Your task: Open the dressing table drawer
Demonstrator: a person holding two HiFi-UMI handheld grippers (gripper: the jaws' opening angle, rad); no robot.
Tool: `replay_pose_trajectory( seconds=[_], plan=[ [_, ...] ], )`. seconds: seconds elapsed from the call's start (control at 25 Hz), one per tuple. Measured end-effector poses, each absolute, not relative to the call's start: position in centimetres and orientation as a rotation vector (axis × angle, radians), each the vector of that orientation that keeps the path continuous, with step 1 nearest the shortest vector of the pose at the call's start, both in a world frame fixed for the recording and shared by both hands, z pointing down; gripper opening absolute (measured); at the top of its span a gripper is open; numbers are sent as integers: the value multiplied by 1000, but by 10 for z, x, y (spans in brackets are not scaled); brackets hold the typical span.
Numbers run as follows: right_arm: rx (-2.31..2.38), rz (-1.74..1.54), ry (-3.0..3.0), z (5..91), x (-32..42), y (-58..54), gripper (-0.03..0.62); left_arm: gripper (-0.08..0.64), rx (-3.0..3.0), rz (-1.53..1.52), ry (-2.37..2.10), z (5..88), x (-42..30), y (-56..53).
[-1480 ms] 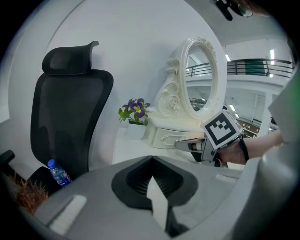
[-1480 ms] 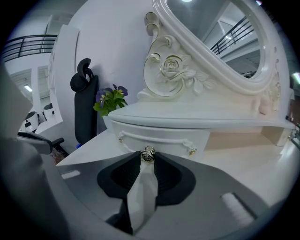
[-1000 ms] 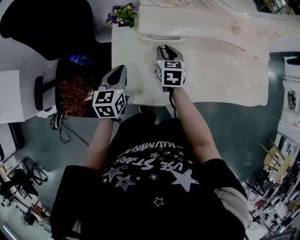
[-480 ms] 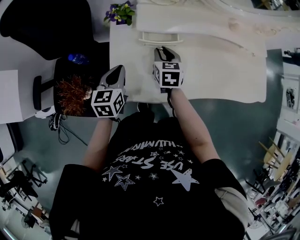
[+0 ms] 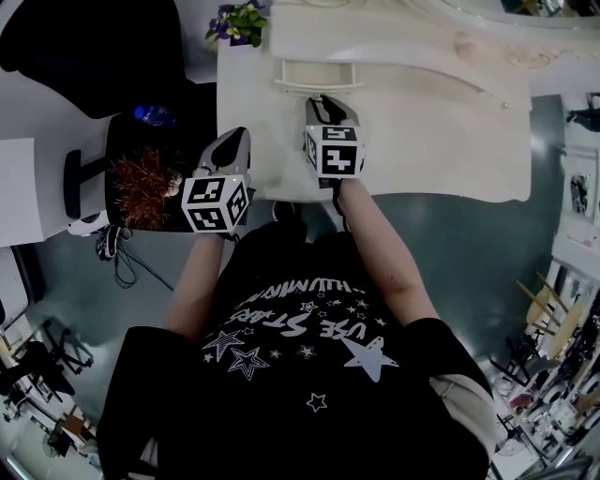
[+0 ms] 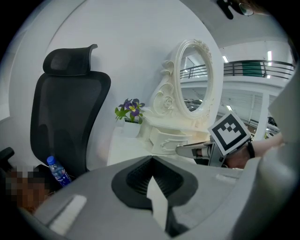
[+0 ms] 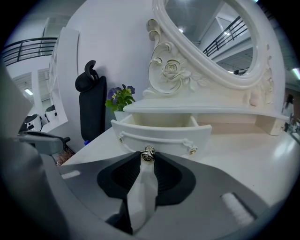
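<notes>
The white dressing table (image 5: 441,141) carries a small curved drawer (image 7: 161,136) under its mirror shelf, and the drawer stands partly pulled out. My right gripper (image 7: 148,158) is shut on the drawer's metal knob (image 7: 148,153). In the head view the right gripper (image 5: 324,99) reaches to the drawer (image 5: 317,75) front. My left gripper (image 5: 240,137) hovers over the table's left front edge. The left gripper (image 6: 152,182) is shut with nothing in it.
An oval mirror (image 7: 211,42) rises behind the drawer. A pot of purple flowers (image 5: 239,21) stands at the table's back left corner. Left of the table are a black office chair (image 5: 94,47), a water bottle (image 5: 150,115) and a brown tufted object (image 5: 141,187).
The right gripper has drawn back slightly toward me with the knob, and the drawer sits a little further out. The left gripper has barely moved.
</notes>
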State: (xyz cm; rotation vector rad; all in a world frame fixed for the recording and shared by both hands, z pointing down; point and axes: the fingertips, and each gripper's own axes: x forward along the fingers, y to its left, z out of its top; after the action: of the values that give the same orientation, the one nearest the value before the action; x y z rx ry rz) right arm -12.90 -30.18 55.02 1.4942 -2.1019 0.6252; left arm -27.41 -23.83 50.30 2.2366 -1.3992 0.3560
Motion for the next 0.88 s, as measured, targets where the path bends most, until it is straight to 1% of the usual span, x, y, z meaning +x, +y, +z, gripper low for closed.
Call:
replay_pose_trajectory(
  seconds=[0.72, 0.76, 0.84, 0.88],
  plan=[
    [1482, 623, -2101, 550, -128, -284, 127, 2, 2230, 336, -1398, 502, -272, -223],
    [1484, 620, -2105, 548, -128, -284, 133, 2, 2227, 331, -1401, 501, -273, -222],
    [1486, 611, -2108, 545, -125, -282, 180, 2, 2223, 318, -1413, 499, -274, -221],
    [1485, 606, -2107, 543, -123, -281, 188, 2, 2221, 311, -1422, 497, -274, -221]
  ],
)
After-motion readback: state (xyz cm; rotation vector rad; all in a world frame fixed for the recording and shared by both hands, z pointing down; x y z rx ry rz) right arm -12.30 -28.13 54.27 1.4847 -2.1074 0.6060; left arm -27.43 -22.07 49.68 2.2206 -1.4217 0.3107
